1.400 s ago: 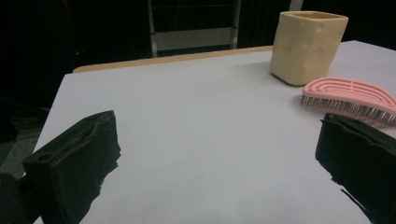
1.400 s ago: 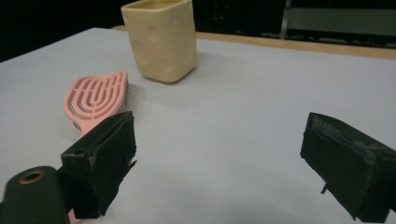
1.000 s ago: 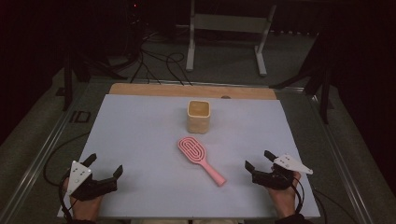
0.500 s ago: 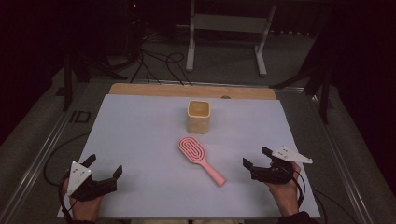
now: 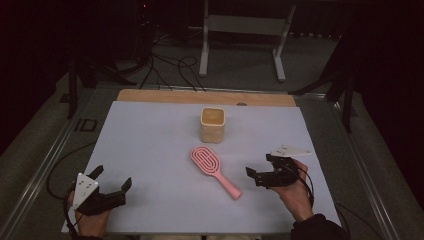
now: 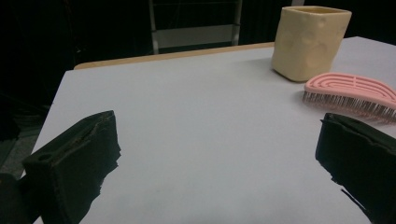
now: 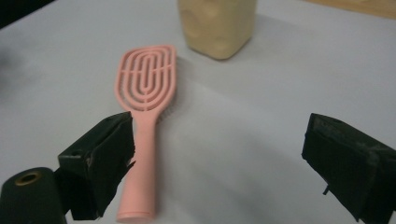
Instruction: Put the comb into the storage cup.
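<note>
A pink hairbrush [image 5: 214, 170] lies bristles down in the middle of the white table [image 5: 150, 145], handle toward the near right. Behind it stands a cream square cup [image 5: 213, 124]. My right gripper [image 5: 261, 167] hovers open just right of the handle end; in the right gripper view the hairbrush [image 7: 144, 116] runs beside its left jaw, and the cup [image 7: 217, 25] stands beyond. My left gripper [image 5: 111, 177] rests open at the near left corner, far from both. Its own view has the cup [image 6: 310, 39] and hairbrush [image 6: 355, 95] off to the right.
A wooden strip [image 5: 205, 97] edges the table's far side. Beyond it, on the dark floor, are cables [image 5: 165, 65] and a metal stand [image 5: 245, 30]. A metal rail [image 5: 47, 160] runs along the table's left side.
My right gripper has moved left and forward toward the hairbrush handle, lifting a little. The left gripper, the brush and the cup have stayed put.
</note>
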The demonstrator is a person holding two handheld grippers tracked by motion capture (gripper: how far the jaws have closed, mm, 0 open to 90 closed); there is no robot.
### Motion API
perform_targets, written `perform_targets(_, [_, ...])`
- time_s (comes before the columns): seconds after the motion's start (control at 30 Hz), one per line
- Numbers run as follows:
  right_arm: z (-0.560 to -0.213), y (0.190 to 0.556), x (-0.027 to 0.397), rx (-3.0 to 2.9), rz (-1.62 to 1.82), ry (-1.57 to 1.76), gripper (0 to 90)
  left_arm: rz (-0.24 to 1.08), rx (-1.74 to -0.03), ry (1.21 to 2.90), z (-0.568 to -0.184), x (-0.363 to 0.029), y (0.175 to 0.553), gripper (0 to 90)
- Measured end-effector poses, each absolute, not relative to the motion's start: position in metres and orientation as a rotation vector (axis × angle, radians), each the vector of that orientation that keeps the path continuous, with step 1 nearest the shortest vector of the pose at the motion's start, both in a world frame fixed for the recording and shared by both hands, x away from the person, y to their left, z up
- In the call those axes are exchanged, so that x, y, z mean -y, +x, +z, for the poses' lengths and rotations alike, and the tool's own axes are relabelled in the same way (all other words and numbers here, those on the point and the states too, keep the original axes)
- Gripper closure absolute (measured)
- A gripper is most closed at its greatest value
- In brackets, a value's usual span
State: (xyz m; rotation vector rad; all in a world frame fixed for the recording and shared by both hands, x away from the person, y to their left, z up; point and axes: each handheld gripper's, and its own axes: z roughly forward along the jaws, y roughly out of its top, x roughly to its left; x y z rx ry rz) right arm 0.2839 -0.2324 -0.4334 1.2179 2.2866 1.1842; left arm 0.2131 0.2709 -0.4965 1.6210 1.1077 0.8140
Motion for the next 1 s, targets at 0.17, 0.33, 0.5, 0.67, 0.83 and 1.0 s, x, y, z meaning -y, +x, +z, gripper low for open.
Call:
perform_targets(0.17, [-0.432, 0.291, 0.213, -2.369, 1.123, 1.195, 9.1, 0.814, -1.110, 1.620, -0.497, -0.271, 0.213, 0.2])
perform_targets(0.33, [-0.434, 0.298, 0.198, -2.433, 1.063, 1.177, 9.2, 0.815, -1.112, 1.618, -0.497, -0.271, 0.213, 0.2])
perform_targets(0.5, [-0.437, 0.305, 0.186, -2.478, 1.019, 1.189, 9.2, 0.814, -1.110, 1.619, -0.497, -0.271, 0.213, 0.2])
perform_targets(0.67, [-0.442, 0.311, 0.174, -2.528, 0.970, 1.192, 9.2, 0.813, -1.111, 1.620, -0.497, -0.271, 0.213, 0.2])
perform_targets(0.83, [-0.446, 0.315, 0.163, -2.564, 0.935, 1.187, 9.2, 0.814, -1.109, 1.622, -0.497, -0.270, 0.214, 0.2])
perform_targets(1.0, [-0.450, 0.317, 0.154, -2.601, 0.894, 1.172, 9.2, 0.813, -1.109, 1.623, -0.497, -0.271, 0.214, 0.3])
